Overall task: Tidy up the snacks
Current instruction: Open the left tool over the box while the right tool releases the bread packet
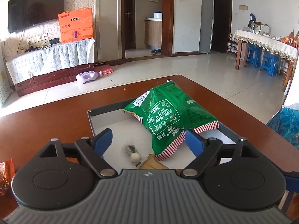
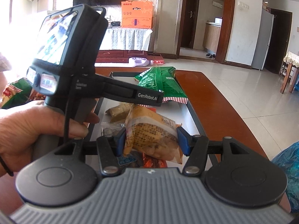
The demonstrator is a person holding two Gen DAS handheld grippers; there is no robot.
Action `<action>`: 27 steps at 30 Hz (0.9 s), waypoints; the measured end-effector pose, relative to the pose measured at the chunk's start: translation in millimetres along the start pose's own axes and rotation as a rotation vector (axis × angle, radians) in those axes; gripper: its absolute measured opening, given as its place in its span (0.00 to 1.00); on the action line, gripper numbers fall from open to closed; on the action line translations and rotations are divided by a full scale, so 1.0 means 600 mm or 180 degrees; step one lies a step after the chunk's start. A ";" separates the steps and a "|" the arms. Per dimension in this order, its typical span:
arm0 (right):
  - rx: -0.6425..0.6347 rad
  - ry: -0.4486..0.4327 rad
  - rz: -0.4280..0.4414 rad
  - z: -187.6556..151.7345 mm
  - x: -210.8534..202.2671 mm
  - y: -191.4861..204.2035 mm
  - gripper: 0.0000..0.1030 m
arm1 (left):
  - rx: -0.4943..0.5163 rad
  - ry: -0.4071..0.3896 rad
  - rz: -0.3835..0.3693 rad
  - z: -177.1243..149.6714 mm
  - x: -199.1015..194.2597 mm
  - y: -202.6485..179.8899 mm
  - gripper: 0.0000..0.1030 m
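Observation:
A green snack bag (image 1: pixel 166 115) with a red checked edge lies in the grey-rimmed tray (image 1: pixel 104 110) on the brown table. My left gripper (image 1: pixel 147 140) is open and empty above the tray's near part, over a small clear packet (image 1: pixel 131 150) and a brown wrapper (image 1: pixel 151 163). In the right wrist view, my right gripper (image 2: pixel 152 140) is shut on a yellow-orange snack packet (image 2: pixel 153 132) and holds it above the tray (image 2: pixel 194 115). The left gripper's body (image 2: pixel 78 71) crosses in front of the green bag (image 2: pixel 162 84). Brown wrapped snacks (image 2: pixel 119 112) lie in the tray.
An orange packet (image 1: pixel 6 175) lies on the table at the left. More snack bags (image 2: pixel 15 93) lie left of the tray. A blue plastic bag (image 1: pixel 286 123) sits at the right table edge. The table's far edge (image 1: pixel 130 84) drops to tiled floor.

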State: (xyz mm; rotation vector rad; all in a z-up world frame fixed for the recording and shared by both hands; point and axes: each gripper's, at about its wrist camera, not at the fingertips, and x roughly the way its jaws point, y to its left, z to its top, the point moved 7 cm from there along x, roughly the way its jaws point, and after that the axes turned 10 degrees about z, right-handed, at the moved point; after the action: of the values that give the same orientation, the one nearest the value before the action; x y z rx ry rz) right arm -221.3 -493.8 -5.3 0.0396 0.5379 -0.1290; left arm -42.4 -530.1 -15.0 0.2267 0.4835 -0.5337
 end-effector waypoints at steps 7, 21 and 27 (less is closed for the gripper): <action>-0.0003 -0.0071 -0.0036 0.010 0.015 -0.004 0.57 | -0.0154 -0.0054 0.0005 0.009 -0.020 0.024 0.90; 0.0047 0.0079 -0.0234 0.004 0.037 -0.012 0.67 | -0.0168 -0.0035 0.0055 -0.005 -0.053 0.074 0.90; -0.0039 -0.0037 -0.0290 0.005 0.015 -0.004 0.77 | -0.0146 -0.0038 0.0044 -0.006 -0.067 0.073 0.90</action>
State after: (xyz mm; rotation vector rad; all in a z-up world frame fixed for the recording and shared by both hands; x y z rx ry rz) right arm -212.4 -497.2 -7.4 0.0024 0.5291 -0.2149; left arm -50.4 -474.9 5.4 0.1828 0.4818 -0.5096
